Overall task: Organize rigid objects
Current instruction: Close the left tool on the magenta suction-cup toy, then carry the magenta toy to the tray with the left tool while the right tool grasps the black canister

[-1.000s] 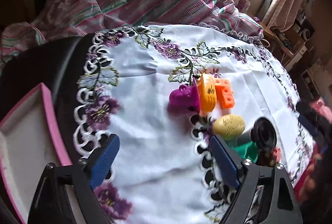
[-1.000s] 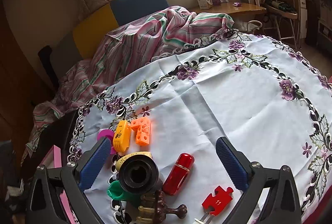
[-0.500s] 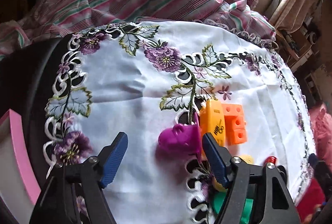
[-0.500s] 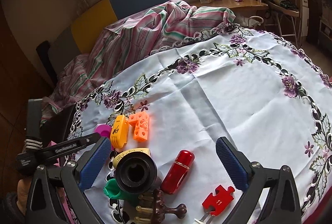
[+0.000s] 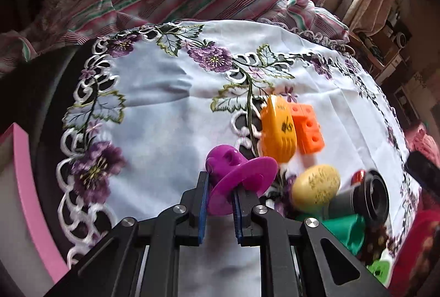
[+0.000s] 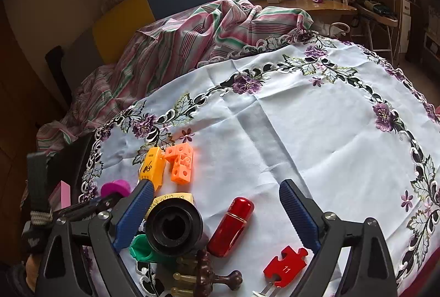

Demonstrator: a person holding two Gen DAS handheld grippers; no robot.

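Note:
My left gripper [image 5: 220, 200] is shut on a purple plastic toy [image 5: 239, 176], gripping its flat rim just above the cloth. The toy also shows in the right wrist view [image 6: 115, 187] at the left. Beside it lie a yellow-orange block [image 5: 277, 137], an orange holed cube piece [image 5: 308, 132], a yellow egg [image 5: 316, 187], a black cylinder [image 5: 368, 198] and a green piece [image 5: 346, 228]. My right gripper [image 6: 214, 211] is open and empty above a red capsule [image 6: 231, 225], a red puzzle piece [image 6: 286, 264] and a dark wooden piece [image 6: 211, 275].
A pink-edged tray [image 5: 24, 187] stands at the left, off the table's edge. A white embroidered tablecloth [image 6: 302, 132] covers the round table. A striped cloth [image 6: 192, 30] lies over chairs behind. The toys cluster at the near left of the table.
My left gripper has moved forward and closed on the purple toy, which was free between open fingers before. The right gripper has hardly moved.

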